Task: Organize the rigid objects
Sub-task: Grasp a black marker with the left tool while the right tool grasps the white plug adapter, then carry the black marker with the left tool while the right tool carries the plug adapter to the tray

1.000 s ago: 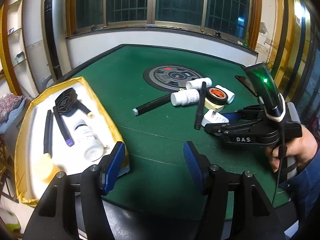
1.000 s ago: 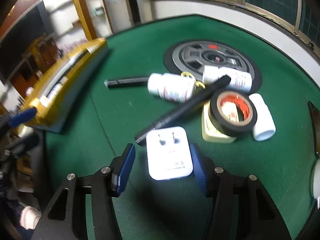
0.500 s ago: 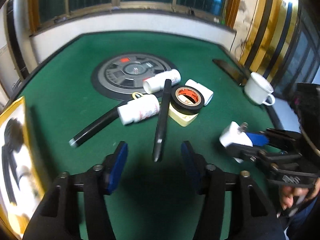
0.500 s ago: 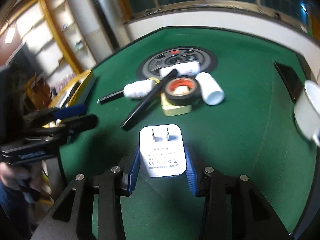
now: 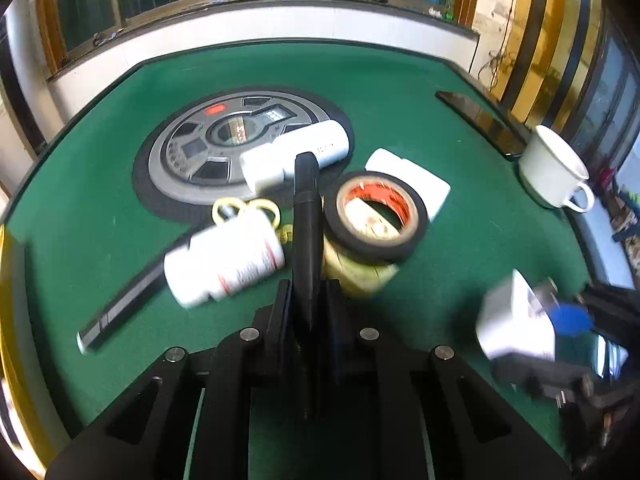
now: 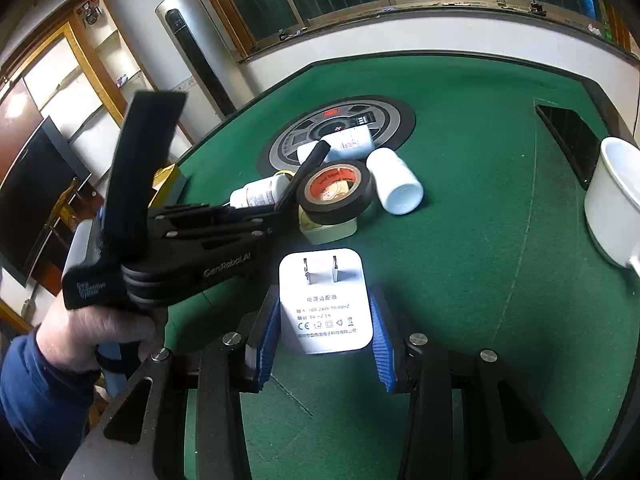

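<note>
My left gripper is shut on a long black pen that lies across the pile on the green table. It also shows in the right wrist view. My right gripper is shut on a white power adapter and holds it above the table; the adapter shows blurred in the left wrist view. In the pile lie a black tape roll on a yellow roll, a white bottle, a second white bottle and a white cylinder.
A black stick lies at the left of the pile. A round grey panel is set in the table. A white mug and a dark phone sit at the right edge. The yellow tray edge shows at the left.
My left gripper has moved forward to the black pen and shut on it. My right gripper still holds the adapter and has lifted it further from the pile.
</note>
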`<action>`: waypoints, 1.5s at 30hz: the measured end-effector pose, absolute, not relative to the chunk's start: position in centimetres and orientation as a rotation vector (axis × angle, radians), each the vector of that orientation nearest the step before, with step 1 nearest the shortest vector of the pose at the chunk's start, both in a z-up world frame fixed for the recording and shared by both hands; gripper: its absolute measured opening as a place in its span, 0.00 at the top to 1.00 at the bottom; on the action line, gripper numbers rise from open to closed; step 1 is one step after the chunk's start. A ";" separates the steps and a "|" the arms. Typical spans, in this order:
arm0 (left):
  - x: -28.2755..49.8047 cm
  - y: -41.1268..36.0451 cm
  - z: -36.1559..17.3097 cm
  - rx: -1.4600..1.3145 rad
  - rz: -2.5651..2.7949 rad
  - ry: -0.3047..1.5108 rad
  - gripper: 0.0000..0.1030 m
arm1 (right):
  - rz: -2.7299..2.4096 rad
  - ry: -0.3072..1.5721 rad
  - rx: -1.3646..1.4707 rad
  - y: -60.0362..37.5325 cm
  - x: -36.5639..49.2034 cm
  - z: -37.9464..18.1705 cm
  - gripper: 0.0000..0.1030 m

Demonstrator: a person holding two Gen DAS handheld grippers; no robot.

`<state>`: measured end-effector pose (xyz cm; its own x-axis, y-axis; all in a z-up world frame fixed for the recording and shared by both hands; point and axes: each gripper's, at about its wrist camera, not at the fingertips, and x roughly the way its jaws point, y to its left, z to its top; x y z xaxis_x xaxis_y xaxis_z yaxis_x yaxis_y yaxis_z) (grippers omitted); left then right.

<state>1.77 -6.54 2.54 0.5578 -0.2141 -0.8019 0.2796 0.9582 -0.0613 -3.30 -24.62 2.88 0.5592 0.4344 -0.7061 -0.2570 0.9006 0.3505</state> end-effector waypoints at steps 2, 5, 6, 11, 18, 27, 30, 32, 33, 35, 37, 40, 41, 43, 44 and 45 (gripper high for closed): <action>-0.3 -5.7 2.4 0.037 -0.304 0.923 0.87 | 0.413 0.888 0.218 -24.6 -3.6 3.0 0.64; -3.0 -4.6 2.3 -0.003 -0.311 0.915 0.87 | 0.421 0.892 0.209 -24.1 -3.6 2.9 0.64; -3.7 -4.3 2.3 -0.005 -0.305 0.914 0.87 | 0.423 0.894 0.206 -23.8 -3.7 2.8 0.64; -7.0 -3.0 3.0 -0.022 -0.297 0.871 0.87 | 0.445 0.908 0.192 -22.4 -4.1 2.4 0.64; -9.1 -0.7 5.0 -0.017 -0.240 0.781 0.87 | 0.486 0.882 0.184 -20.2 -5.4 3.1 0.64; -10.9 1.5 6.6 0.030 -0.123 0.681 0.87 | 0.539 0.842 0.151 -16.4 -6.5 4.2 0.64; -11.2 2.2 7.1 0.036 -0.091 0.655 0.87 | 0.549 0.835 0.145 -15.3 -6.7 4.5 0.64; -11.3 2.8 7.3 0.040 -0.068 0.641 0.87 | 0.557 0.828 0.141 -14.5 -6.6 4.8 0.64; -11.5 3.2 7.4 0.039 -0.056 0.633 0.87 | 0.561 0.825 0.138 -14.2 -6.7 5.0 0.64; -11.7 3.9 7.6 0.039 -0.036 0.621 0.87 | 0.573 0.815 0.130 -13.3 -6.7 5.4 0.64; -12.0 4.8 7.8 0.031 -0.012 0.608 0.87 | 0.587 0.806 0.118 -12.3 -6.6 5.8 0.64; -12.5 6.1 7.9 0.019 0.013 0.598 0.87 | 0.610 0.790 0.092 -10.4 -6.4 6.6 0.64; -12.6 6.6 7.9 0.016 0.026 0.595 0.87 | 0.619 0.785 0.083 -9.8 -6.3 6.9 0.64; -12.7 7.4 7.9 0.009 0.041 0.591 0.87 | 0.636 0.775 0.069 -8.7 -6.3 7.3 0.64; -12.7 8.0 7.9 0.000 0.053 0.589 0.87 | 0.646 0.769 0.058 -7.9 -6.2 7.6 0.64; -12.7 8.4 7.8 -0.006 0.060 0.590 0.87 | 0.655 0.764 0.048 -7.2 -6.2 7.8 0.64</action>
<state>-12.74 8.42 7.84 0.8294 0.0548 -0.5559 -0.0581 0.9982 0.0117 -6.20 -7.22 7.82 0.5354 0.5663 -0.6266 -0.5324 0.8022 0.2700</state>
